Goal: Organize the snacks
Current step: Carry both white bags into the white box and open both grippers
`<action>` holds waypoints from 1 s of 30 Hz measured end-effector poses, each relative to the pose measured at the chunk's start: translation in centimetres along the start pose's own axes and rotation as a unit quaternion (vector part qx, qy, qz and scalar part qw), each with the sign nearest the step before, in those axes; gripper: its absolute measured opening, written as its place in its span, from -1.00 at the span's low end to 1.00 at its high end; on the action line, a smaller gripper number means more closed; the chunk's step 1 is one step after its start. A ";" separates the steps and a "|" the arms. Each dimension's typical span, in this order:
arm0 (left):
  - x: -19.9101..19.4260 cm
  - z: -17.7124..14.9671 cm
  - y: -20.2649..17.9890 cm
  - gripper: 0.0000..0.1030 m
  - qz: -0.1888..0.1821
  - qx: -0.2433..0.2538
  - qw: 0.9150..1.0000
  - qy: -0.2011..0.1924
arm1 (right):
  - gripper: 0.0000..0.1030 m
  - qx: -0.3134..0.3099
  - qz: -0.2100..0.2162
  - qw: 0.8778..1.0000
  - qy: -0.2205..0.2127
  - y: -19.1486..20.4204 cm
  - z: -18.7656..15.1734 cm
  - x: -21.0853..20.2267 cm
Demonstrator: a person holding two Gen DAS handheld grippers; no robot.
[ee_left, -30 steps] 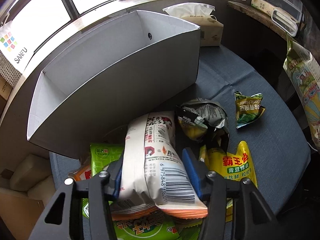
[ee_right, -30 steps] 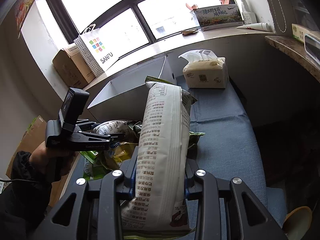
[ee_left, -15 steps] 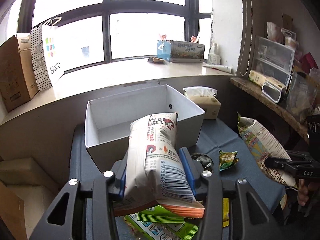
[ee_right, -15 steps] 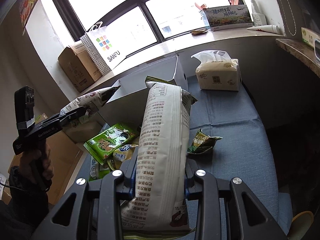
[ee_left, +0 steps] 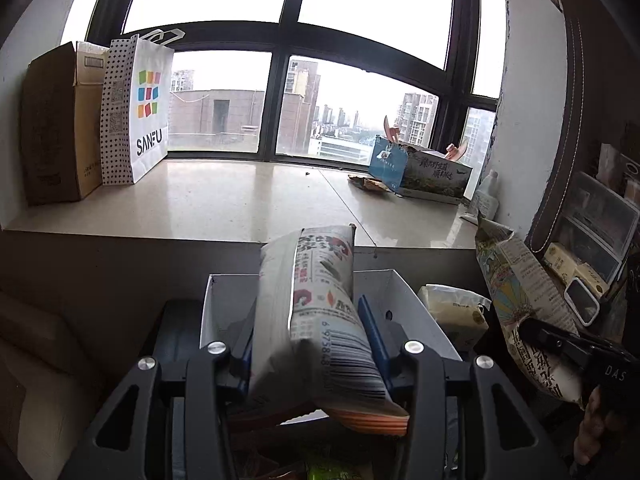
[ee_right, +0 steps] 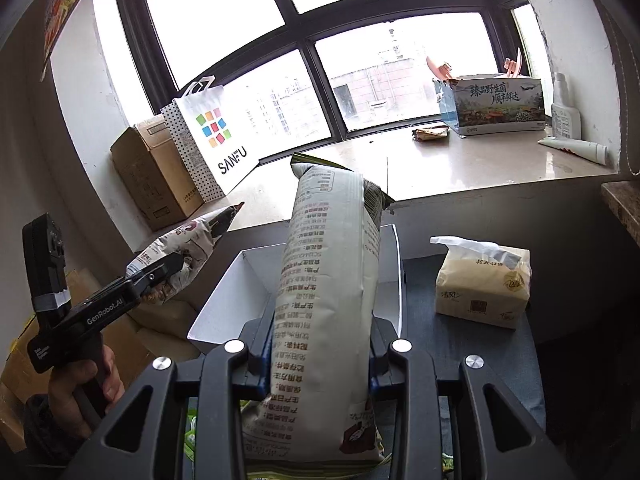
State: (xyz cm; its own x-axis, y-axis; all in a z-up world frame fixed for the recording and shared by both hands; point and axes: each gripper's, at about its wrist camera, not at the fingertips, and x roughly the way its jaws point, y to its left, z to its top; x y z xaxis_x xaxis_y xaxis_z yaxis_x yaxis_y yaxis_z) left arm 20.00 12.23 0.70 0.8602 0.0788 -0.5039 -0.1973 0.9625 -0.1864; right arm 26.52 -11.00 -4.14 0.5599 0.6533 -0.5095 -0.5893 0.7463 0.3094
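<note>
Two snack bags in the air above the table, each clamped. Left gripper [ee_left: 308, 344] grips a white bag [ee_left: 316, 304]; right gripper [ee_right: 320, 344] a taller bag [ee_right: 328, 304]. White box [ee_right: 224, 300] open at the table's window edge. Carrying step; next, lower bags in and release.
</note>
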 end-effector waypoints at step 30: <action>7.6 -0.1 2.3 1.00 0.044 0.018 0.996 0.071 | 1.00 0.032 -0.045 0.998 0.005 -2.6 4.7 10.3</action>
State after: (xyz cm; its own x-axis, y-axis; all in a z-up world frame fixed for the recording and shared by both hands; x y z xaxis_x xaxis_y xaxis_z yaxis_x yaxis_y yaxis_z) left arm 26.08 15.01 -3.64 0.7646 0.1274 -0.6317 -0.2495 0.9624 -0.1078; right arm 36.58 -5.65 -6.43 0.6024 0.5823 -0.5459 -0.4978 0.8087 0.3134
